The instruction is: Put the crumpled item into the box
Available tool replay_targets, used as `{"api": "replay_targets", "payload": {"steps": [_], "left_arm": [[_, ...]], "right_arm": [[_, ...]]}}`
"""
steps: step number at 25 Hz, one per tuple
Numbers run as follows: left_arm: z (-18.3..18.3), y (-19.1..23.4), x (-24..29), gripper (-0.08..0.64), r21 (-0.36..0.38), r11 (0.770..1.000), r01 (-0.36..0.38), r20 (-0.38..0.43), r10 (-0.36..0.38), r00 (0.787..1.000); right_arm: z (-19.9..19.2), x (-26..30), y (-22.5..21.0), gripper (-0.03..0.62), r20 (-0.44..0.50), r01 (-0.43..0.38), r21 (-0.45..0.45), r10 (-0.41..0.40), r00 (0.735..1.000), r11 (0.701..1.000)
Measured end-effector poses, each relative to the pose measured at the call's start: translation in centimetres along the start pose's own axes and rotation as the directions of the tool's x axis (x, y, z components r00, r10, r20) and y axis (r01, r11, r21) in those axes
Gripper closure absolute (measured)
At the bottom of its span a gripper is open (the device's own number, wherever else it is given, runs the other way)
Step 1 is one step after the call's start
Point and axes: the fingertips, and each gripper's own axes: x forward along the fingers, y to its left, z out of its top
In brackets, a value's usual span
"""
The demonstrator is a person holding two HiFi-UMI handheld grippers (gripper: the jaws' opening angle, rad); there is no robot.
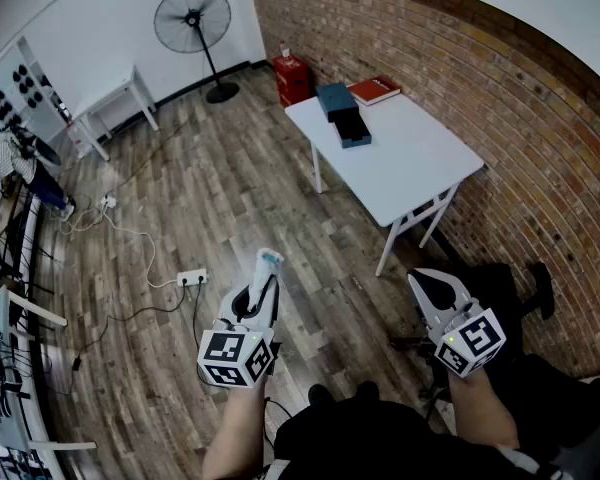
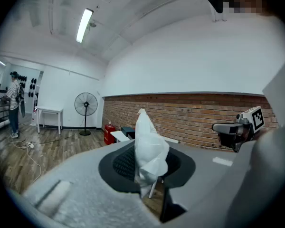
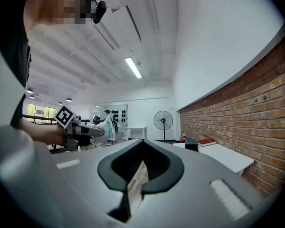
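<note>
Crumpled white plastic wad [image 2: 150, 148]: creased, glossy, tapering to twisted peak. One wad only, sticking up from left gripper [image 1: 265, 276], whose narrow-set jaws are pinching it. Right gripper [image 3: 141, 161] is carrying nothing, jaw tips meeting. Two dark blue rectangular boxes [image 1: 333, 99] and one red book [image 1: 375, 90] are lying on one white rectangular table [image 1: 410, 163], at 1 o'clock from wad, well apart.

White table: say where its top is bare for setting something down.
The white table is bare over its near half, from the dark open box to the near edge. The far end is crowded: dark blue box, red book.
</note>
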Motion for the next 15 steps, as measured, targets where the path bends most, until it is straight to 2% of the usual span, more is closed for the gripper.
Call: {"api": "replay_targets", "payload": {"steps": [9, 15], "left_arm": [[-0.9, 0.0, -0.1, 0.486, -0.001, 1.000, -0.011, -0.017, 0.011, 1.000], [-1.6, 1.2, -1.4, 0.486, -0.008, 1.000, -0.012, -0.030, 0.011, 0.999]], "right_arm": [[-0.9, -0.3, -0.4, 0.594, -0.002, -0.006, 0.027, 0.006, 1.000, 1.000], [-1.2, 1.0, 1.8, 0.592, -0.011, -0.066, 0.066, 0.067, 0.998, 0.996]]}}
